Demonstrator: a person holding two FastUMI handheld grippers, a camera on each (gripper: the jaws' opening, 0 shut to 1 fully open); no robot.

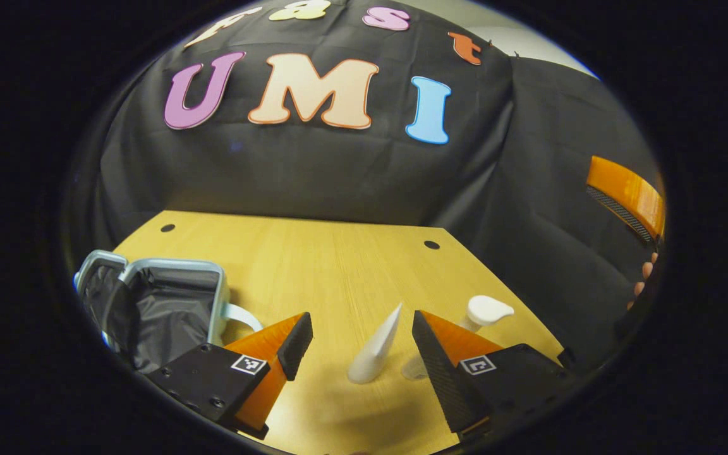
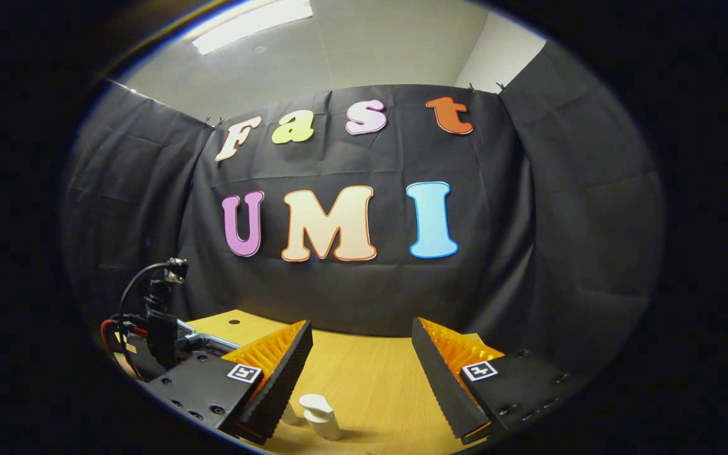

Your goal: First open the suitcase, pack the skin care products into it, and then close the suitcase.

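Note:
A small light-blue suitcase (image 1: 215,297) lies open on the left of the wooden table (image 1: 339,265), its grey lining showing. A white cone-shaped tube (image 1: 376,347) stands upright in the gap of my open left gripper (image 1: 361,315) and touches neither finger. A white pump bottle (image 1: 487,311) stands just behind that gripper's right finger. In the right gripper view, my right gripper (image 2: 361,322) hangs open and empty above the table. The pump bottle (image 2: 320,414) stands below, near its left finger. The left gripper's body and cable (image 2: 155,328) show to the left.
Black cloth walls close the table at the back and right. Two round holes (image 1: 431,244) mark the table's far edge. The other gripper's finger (image 1: 626,196) and a person's fingertips (image 1: 645,278) show at the far right of the left gripper view.

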